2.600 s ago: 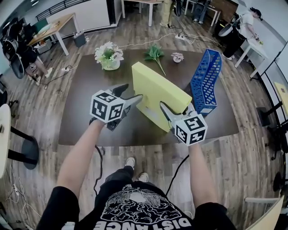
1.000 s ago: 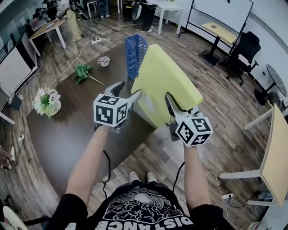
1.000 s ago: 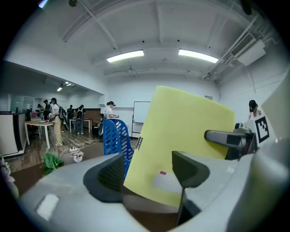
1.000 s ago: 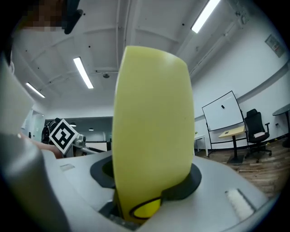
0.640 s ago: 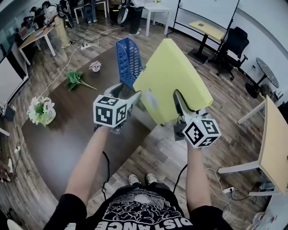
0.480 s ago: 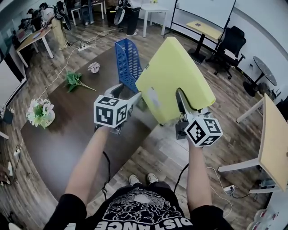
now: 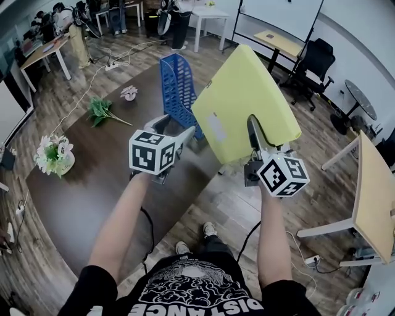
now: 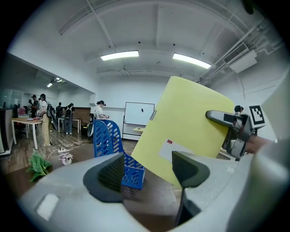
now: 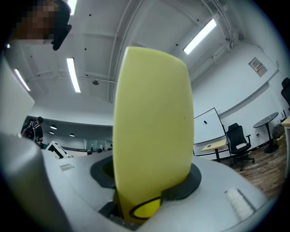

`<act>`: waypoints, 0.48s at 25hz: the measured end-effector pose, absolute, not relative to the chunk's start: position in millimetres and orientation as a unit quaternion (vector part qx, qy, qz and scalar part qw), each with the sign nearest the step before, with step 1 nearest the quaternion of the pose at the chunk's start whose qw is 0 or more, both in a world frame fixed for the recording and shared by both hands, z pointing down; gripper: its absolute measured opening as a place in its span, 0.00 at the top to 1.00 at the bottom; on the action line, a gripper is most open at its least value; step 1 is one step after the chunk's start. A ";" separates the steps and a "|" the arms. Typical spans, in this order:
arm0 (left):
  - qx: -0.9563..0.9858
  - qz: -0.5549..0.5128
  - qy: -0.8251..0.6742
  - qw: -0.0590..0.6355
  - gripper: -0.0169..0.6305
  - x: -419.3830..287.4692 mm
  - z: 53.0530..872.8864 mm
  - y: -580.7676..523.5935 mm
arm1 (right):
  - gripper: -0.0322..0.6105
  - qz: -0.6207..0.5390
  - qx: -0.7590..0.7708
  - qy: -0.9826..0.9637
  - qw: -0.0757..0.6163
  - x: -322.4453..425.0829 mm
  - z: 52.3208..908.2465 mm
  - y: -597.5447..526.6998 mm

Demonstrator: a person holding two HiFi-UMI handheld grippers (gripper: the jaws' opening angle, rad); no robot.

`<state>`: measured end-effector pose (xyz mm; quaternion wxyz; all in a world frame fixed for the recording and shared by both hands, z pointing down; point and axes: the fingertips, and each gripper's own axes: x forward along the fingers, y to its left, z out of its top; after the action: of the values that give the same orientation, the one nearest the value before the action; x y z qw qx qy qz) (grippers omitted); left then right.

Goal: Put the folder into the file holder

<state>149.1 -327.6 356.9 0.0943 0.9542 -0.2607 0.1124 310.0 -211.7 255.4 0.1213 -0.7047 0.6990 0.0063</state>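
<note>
— Office with a wood floor (image 7: 234, 203) and a whiteboard (image 7: 281, 9) behind; the dark table (image 7: 80, 185) lies below and to the left. Why is the folder (image 7: 247, 99) up in the air?

— Because the right gripper (image 7: 254, 133) pinches its lower end, jaws pressed on both yellow faces. It stands tilted, clear of the table. I'd call that a carrying hold, high enough to come over a rim.

— And the holder (image 7: 178, 86)?

— It is blue, upright on the table's far side, and looks empty. The folder hangs near it on the right, apart from it as far as I can tell, and not yet over the opening.

— What does the left gripper (image 8: 149, 168) do?

— It grips nothing. Its jaws stand spread with only air between them, close to the folder's near corner and not touching it. It is probably placed there to steady or guide the free edge.

— Why grip the bottom end?

— My guess is that it leaves the far end free to lead into the slot. That end would have to swing down first, though.

— Any risk?

— A thick, wide slab pinched at one end could sway or pivot in the jaws. It could also catch the blue wall and tip the holder, since the slot looks narrow. Lining the folder up with the slot matters most.
</note>
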 end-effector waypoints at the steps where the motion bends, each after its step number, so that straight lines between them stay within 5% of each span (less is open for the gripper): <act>1: 0.954 0.112 -0.262 0.095 0.45 149.2 357.3 -329.3 | 0.62 0.008 -0.705 0.698 0.120 311.5 253.2 -214.8; 12: 0.942 0.116 -0.299 0.101 0.45 155.2 370.1 -366.9 | 0.62 0.018 -0.684 0.722 0.098 324.7 243.4 -282.1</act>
<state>155.2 -366.9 370.1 0.1012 0.9418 -0.2988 0.1164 324.7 -282.1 243.4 0.0979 -0.6842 0.7225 0.0179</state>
